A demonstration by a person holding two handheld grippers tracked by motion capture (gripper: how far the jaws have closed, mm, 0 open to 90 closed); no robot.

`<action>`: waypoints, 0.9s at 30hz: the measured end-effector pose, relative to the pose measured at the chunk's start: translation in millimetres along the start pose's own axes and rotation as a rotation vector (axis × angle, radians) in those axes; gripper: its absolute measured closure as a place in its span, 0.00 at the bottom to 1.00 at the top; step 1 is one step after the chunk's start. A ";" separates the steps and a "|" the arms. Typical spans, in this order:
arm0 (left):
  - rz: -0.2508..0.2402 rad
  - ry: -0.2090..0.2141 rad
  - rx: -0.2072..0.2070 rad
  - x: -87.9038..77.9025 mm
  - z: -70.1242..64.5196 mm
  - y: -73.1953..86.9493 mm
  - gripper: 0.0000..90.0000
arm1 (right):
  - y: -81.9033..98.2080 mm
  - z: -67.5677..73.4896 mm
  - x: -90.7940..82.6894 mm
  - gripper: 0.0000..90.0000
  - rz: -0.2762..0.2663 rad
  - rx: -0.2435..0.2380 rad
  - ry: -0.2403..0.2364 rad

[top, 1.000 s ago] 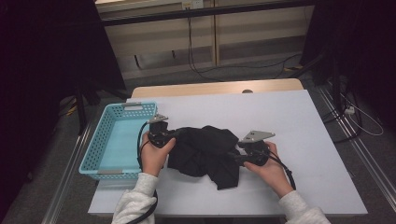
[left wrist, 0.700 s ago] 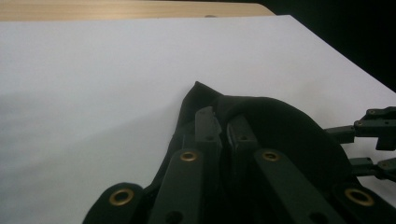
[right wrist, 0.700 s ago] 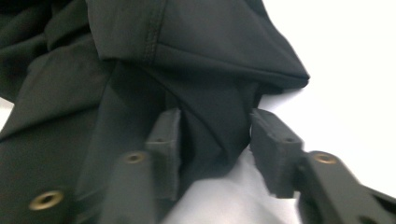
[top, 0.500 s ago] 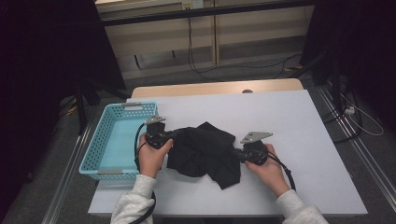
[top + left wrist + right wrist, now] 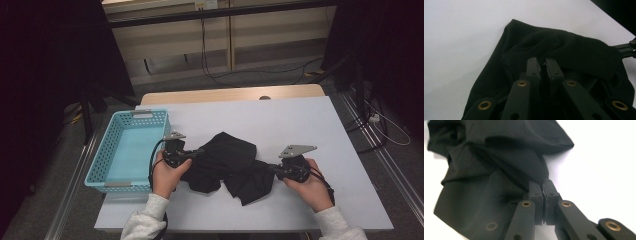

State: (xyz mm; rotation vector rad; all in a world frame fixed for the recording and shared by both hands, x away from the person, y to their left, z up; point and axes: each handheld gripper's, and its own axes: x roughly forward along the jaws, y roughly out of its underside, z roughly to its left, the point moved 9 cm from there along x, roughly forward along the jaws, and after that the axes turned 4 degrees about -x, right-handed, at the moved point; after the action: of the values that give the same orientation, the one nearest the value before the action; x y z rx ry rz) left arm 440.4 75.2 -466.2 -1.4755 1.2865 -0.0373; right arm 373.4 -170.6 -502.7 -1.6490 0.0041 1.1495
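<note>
Black cloth (image 5: pixel 499 165) pinched in right tool (image 5: pixel 543 185)

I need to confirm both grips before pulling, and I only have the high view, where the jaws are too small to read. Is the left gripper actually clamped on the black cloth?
Observer: Yes. The left gripper has its jaws nearly together, pinching a fold of the black cloth.
Operator: And the right one?
Observer: The right gripper is shut on a gathered, taut corner of the cloth.
Operator: Anything under that corner?
Observer: Bare white table beside it.
</note>
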 end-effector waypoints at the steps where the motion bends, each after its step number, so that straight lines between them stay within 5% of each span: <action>1: -0.002 0.003 0.003 -0.6 -1.3 -0.9 0.90 | 2.8 -0.1 0.9 0.98 0.012 -0.005 0.003; 7: -0.018 -0.001 0.027 -1.9 -5.6 -5.7 0.80 | 9.1 -16.0 -1.9 0.98 0.040 -0.013 0.080; 18: -0.015 -0.030 0.050 5.0 -3.5 -4.8 0.55 | 28.6 -71.8 -30.8 0.98 0.112 -0.002 0.303; 21: -0.017 -0.046 0.050 4.4 0.1 -5.1 0.51 | 35.2 -83.3 -36.4 0.98 0.105 0.042 0.321; 24: -0.018 -0.058 0.049 4.8 2.9 -5.1 0.48 | 32.2 -81.0 -35.9 0.96 0.062 0.061 0.287; 27: -0.027 -0.075 0.048 5.0 5.1 -6.0 0.44 | 23.9 -75.6 -34.4 0.80 0.038 0.056 0.266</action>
State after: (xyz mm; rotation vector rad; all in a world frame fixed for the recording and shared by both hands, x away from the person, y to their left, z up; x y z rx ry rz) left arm 449.7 73.9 -466.8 -1.4402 1.1977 -0.0304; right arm 392.9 -254.7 -500.4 -1.7462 0.2364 0.9423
